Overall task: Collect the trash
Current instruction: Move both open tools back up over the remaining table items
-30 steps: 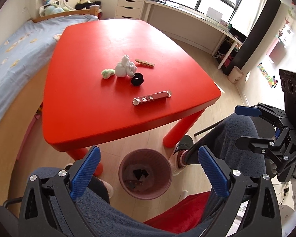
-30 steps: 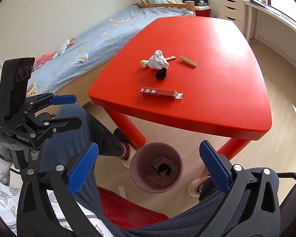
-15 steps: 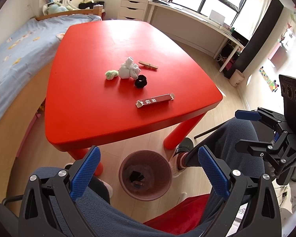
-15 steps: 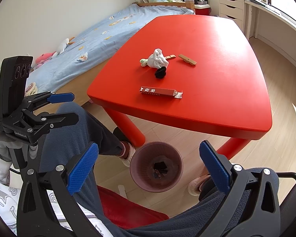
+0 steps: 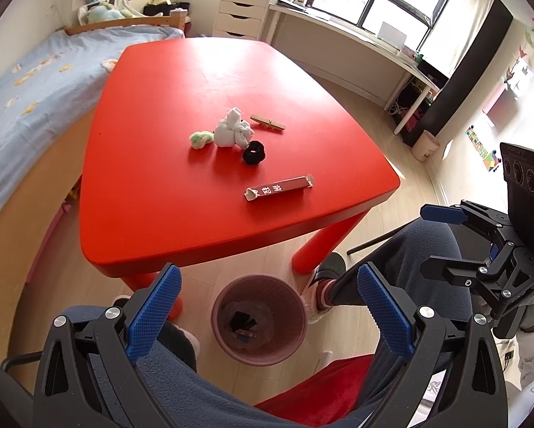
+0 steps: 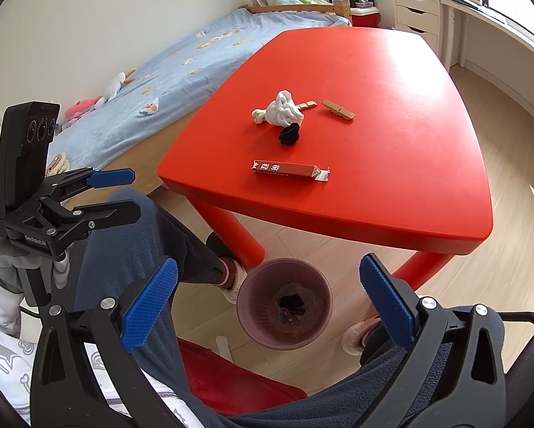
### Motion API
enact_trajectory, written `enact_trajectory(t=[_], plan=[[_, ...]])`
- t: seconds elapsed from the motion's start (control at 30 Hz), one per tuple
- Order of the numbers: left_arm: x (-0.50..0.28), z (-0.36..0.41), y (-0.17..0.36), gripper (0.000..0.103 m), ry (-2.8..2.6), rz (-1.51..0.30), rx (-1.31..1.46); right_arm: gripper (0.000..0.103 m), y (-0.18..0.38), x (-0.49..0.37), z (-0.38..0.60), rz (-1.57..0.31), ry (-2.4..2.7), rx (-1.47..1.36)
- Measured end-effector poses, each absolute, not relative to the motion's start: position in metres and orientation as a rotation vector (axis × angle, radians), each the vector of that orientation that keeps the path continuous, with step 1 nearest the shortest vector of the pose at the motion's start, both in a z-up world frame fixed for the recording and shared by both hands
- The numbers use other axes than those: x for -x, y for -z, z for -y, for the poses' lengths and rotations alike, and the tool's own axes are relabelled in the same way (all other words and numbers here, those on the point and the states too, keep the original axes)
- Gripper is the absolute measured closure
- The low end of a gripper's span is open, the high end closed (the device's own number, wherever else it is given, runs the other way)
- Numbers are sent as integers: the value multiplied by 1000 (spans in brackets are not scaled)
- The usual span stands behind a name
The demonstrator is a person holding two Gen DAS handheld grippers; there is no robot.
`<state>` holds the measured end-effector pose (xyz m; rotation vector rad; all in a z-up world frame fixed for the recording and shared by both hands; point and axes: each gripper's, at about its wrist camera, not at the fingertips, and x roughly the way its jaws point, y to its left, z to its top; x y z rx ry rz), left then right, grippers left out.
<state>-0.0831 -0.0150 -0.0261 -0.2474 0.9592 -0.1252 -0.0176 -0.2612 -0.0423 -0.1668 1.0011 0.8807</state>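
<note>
On the red table (image 5: 167, 178) sit a red box (image 5: 279, 188), black scrunchie (image 5: 253, 152), white wad (image 5: 232, 129), green wad (image 5: 200, 139) & a peg (image 5: 267, 122). Right wrist view also shows a 2nd peg (image 6: 306, 105) behind the white wad, hidden in the left view. Bin (image 5: 227, 335) stands on the floor under the table's near edge, dark scraps inside. L gripper (image 5: 270, 315) & R gripper (image 6: 268, 306) both spread wide, holding nothing, above the lap near the bin; each shows in the other's cam
</note>
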Motion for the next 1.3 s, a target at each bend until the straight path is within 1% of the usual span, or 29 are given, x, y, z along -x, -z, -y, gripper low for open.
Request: enact_trajectory(t=[0.27,0.6,0.97,1.3], plan=[[77,11,22,8,124,-940,257,3,38,13,260,-992,-877,173],[56,-2,10,8,124,-907,251,3,21,-16,252,-947,-875,192],[14,-11,-1,8,149,-891,208,3,2,-69,225,-870,-882,283],[-37,-17,6,8,171,-939,156,3,7,-125,185,-899,-921,403]])
